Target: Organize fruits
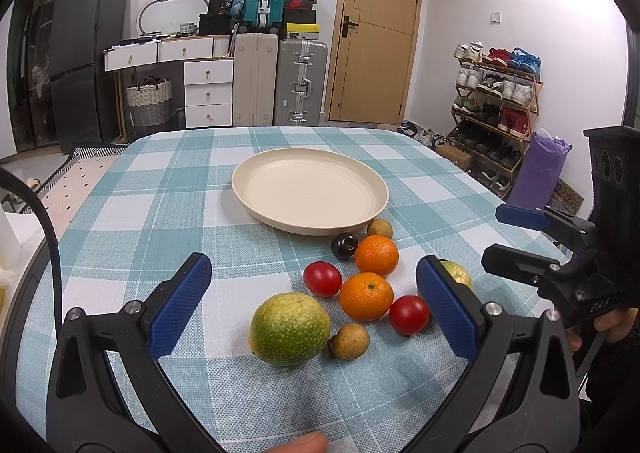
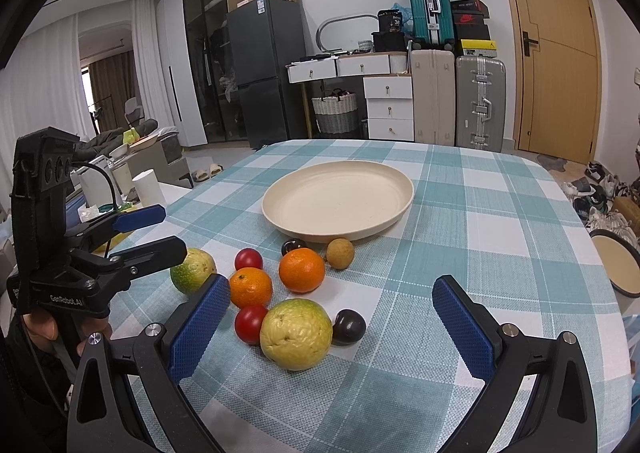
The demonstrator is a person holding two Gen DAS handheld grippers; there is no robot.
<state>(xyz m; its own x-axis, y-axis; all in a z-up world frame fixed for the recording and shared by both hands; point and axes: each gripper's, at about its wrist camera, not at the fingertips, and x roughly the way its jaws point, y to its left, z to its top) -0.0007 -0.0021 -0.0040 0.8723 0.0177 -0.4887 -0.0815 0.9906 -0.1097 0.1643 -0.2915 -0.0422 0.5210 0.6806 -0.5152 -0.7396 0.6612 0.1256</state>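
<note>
A cream plate [image 1: 310, 189] [image 2: 338, 199] sits empty on the checked tablecloth. In front of it lies a cluster of fruit: two oranges [image 1: 377, 255] [image 1: 366, 296], two red tomatoes [image 1: 322, 278] [image 1: 409, 314], a green guava [image 1: 289, 328], two brown longans [image 1: 348, 341] [image 1: 379, 228] and a dark plum [image 1: 344, 246]. The right wrist view shows a yellow guava [image 2: 296, 333] and a second dark plum [image 2: 349, 326] nearest. My left gripper [image 1: 316, 313] is open and empty above the green guava. My right gripper [image 2: 332, 329] is open and empty around the yellow guava.
A cream cup with a dark rim [image 2: 616, 265] stands at the table's right edge. Suitcases [image 1: 280, 81], white drawers [image 1: 208, 91] and a shoe rack [image 1: 496, 109] stand beyond the table. A sofa and clutter lie to the left [image 2: 132, 141].
</note>
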